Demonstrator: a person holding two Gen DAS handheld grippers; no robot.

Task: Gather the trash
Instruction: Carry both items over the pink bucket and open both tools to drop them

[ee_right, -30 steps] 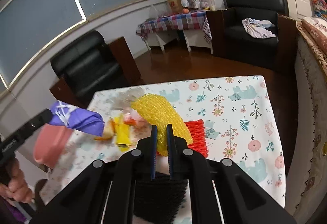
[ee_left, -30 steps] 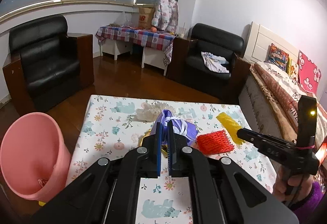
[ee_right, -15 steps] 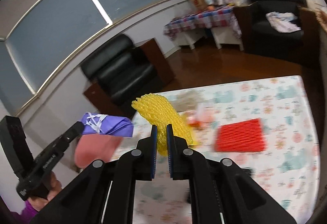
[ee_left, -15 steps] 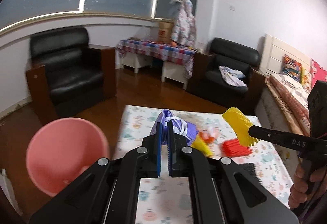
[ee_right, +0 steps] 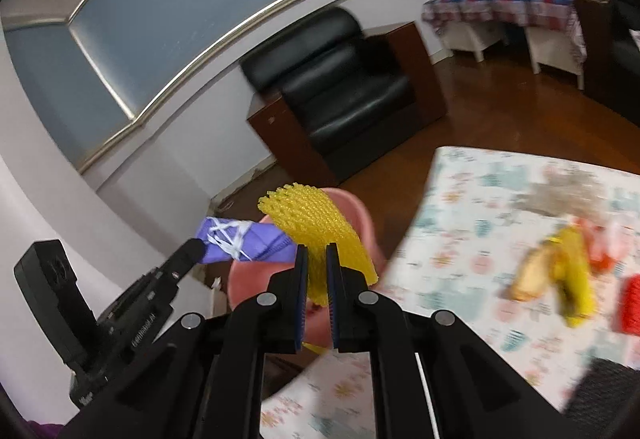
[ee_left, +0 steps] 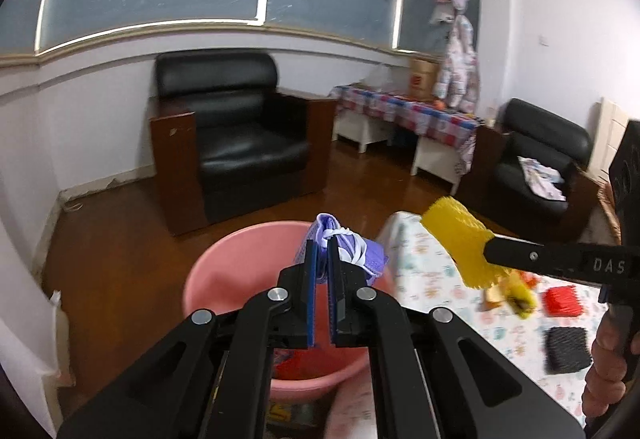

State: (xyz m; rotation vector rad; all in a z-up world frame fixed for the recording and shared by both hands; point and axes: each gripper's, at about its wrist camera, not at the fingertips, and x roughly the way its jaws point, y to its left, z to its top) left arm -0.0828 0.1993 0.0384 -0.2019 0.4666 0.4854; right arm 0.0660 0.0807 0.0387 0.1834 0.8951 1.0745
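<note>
The right gripper (ee_left: 486,255) carries white letters "DAS" on its side (cut off at the frame's edge); the box (ee_left: 422,81) on the far table bears a red mark, unreadable.

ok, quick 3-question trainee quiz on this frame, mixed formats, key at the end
1. True or false: the left gripper holds a purple mask over the pink bin.
2. What does the right gripper hold? A) red foam net B) yellow foam net C) black foam net
3. Fill in: the red foam net and black foam net lie on the ____.

Key:
1. True; the mask is clamped between the fingers, above the bin's opening.
2. B, the yellow foam net.
3. Table, the one with the floral cloth.
</note>
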